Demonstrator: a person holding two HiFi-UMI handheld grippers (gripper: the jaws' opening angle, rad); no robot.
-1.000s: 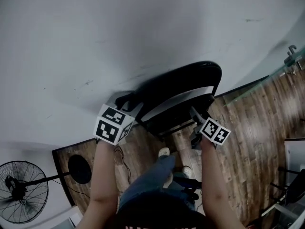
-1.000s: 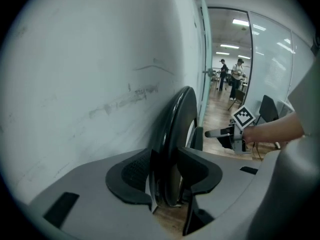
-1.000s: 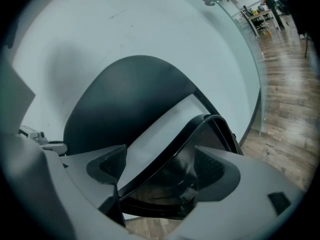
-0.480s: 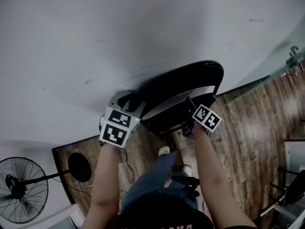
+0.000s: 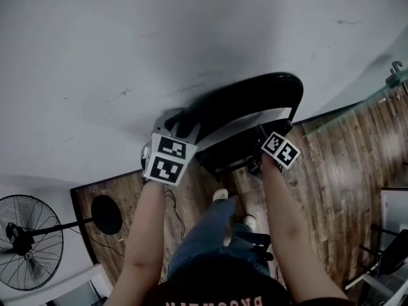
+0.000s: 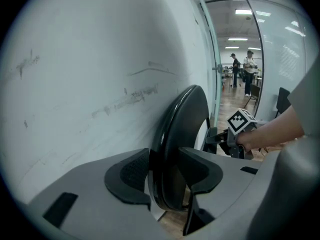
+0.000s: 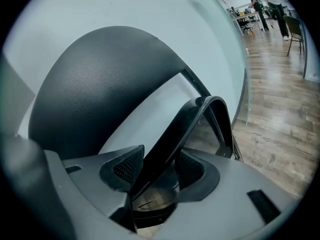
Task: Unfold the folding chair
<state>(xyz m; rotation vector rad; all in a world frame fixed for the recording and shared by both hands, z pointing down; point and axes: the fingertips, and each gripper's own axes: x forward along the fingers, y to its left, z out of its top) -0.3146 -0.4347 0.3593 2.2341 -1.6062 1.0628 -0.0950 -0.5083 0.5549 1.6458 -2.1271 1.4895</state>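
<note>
The folded black chair leans against the white wall (image 5: 159, 43), its curved backrest (image 5: 248, 97) uppermost and the seat (image 5: 236, 148) folded flat below it. My left gripper (image 5: 182, 121) is at the backrest's left end. In the left gripper view its jaws (image 6: 165, 176) are shut on the backrest's edge (image 6: 180, 134), with both pads against it. My right gripper (image 5: 260, 134) is at the right side of the seat. Its jaws (image 7: 160, 171) are closing with the seat's thin black edge (image 7: 175, 134) slanting between them and touching the pads.
A wooden floor (image 5: 331, 171) runs along the wall's foot. A standing fan (image 5: 29, 250) and a round black base (image 5: 106, 214) are at the lower left. A glass partition (image 5: 357, 104) is at the right. The person's legs and shoes (image 5: 218, 203) are just behind the chair. Two people (image 6: 248, 71) stand far off.
The right gripper has moved in from beside the chair onto the seat's edge and its jaws have narrowed round it. The left gripper keeps its hold on the backrest.
</note>
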